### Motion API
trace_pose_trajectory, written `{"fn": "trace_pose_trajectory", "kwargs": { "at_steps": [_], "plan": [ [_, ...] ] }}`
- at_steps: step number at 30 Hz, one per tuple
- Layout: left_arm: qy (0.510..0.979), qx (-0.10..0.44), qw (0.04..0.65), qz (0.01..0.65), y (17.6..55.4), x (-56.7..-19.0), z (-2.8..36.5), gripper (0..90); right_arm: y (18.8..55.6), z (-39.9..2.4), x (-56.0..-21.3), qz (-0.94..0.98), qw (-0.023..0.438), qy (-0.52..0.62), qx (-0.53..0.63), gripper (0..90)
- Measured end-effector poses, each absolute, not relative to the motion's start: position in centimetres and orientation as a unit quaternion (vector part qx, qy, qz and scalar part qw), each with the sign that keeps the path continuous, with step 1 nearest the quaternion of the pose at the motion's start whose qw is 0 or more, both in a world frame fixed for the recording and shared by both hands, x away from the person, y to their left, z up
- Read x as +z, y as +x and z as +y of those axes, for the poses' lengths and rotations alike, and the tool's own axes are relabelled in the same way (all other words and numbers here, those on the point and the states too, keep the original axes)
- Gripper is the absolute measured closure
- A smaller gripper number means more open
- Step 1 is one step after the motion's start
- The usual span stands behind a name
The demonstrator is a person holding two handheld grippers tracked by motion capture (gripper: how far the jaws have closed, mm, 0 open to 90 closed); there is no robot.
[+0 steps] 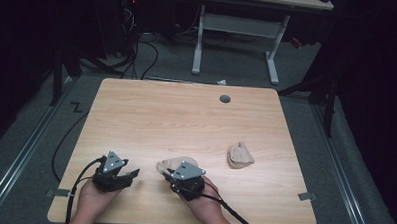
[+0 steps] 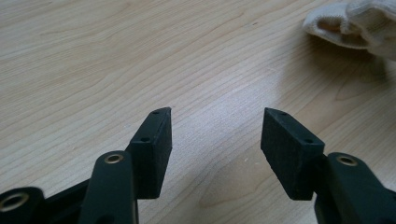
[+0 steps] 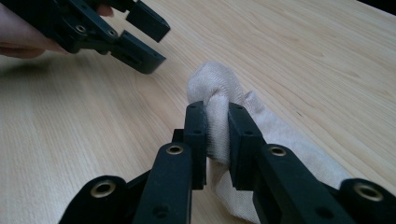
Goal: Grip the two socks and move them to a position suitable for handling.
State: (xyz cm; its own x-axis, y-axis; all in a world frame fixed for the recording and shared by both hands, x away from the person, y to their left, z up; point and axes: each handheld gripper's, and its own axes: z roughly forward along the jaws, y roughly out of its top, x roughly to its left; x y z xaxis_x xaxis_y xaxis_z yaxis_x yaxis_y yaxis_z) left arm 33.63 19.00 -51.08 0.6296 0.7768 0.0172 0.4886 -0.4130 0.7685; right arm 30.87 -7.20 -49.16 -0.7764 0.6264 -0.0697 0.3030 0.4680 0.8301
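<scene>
Sock (image 3: 219, 93), beige, bunched, pinched in rt tongs (image 3: 217, 135)

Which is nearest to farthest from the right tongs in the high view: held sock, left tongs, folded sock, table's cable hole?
1. Held sock, pinched in the right tongs.
2. Left tongs, to their left.
3. Folded sock, off to the right.
4. Cable hole, near the far edge.
</scene>
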Motion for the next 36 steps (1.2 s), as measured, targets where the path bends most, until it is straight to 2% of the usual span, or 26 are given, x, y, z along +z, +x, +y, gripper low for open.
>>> {"fn": "trace_pose_trajectory", "kwargs": {
  "at_steps": [4,10,25,36],
  "plan": [
    [0.815,0.189,0.385,0.390,33.7,-51.0,19.3,43.8,30.9,-6.1,-48.8,0.835,0.165,0.268,0.452,79.8],
    [0.809,0.190,0.389,0.397,33.8,-50.9,19.7,43.8,30.9,-4.8,-47.9,0.835,0.172,0.252,0.458,79.9],
    [0.811,0.192,0.386,0.396,33.8,-50.9,19.7,43.8,28.9,-4.6,-46.3,0.834,0.184,0.214,0.473,79.8],
    [0.811,0.191,0.386,0.396,33.8,-50.9,19.8,43.8,29.2,-5.5,-45.9,0.833,0.202,0.222,0.465,79.8]
  ]
}}
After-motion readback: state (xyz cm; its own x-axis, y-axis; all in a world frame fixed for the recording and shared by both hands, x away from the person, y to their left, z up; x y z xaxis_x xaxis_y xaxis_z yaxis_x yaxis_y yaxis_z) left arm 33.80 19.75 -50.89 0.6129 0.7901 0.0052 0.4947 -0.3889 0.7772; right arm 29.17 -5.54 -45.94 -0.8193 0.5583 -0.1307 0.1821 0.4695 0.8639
